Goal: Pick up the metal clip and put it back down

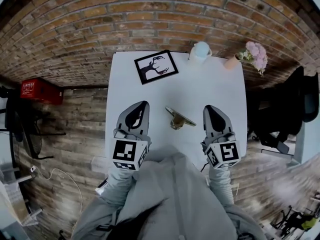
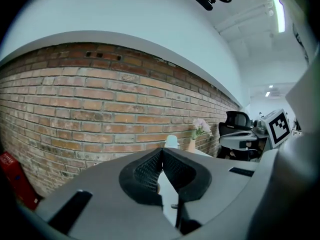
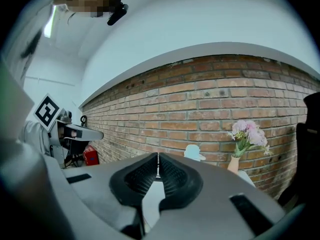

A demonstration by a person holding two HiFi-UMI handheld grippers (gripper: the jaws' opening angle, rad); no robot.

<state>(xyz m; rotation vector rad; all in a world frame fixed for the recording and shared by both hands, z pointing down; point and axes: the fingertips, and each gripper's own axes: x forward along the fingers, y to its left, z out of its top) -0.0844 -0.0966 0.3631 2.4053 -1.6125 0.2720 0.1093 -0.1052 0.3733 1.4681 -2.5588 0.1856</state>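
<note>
The metal clip (image 1: 179, 118), brass-coloured with long flat handles, lies on the white table (image 1: 220, 89) between the two grippers. My left gripper (image 1: 139, 106) rests to the clip's left, jaws together with nothing between them (image 2: 161, 153). To the clip's right sits my right gripper (image 1: 210, 110), likewise shut and empty (image 3: 158, 160). Neither gripper touches the clip. The clip does not show in either gripper view.
A framed black-and-white picture (image 1: 156, 66) lies at the table's far left. A white cup (image 1: 200, 51) and a small vase of pink flowers (image 1: 252, 55) stand along the far edge by the brick wall. A red box (image 1: 41, 91) sits on the floor left; black office chair (image 1: 300, 101) right.
</note>
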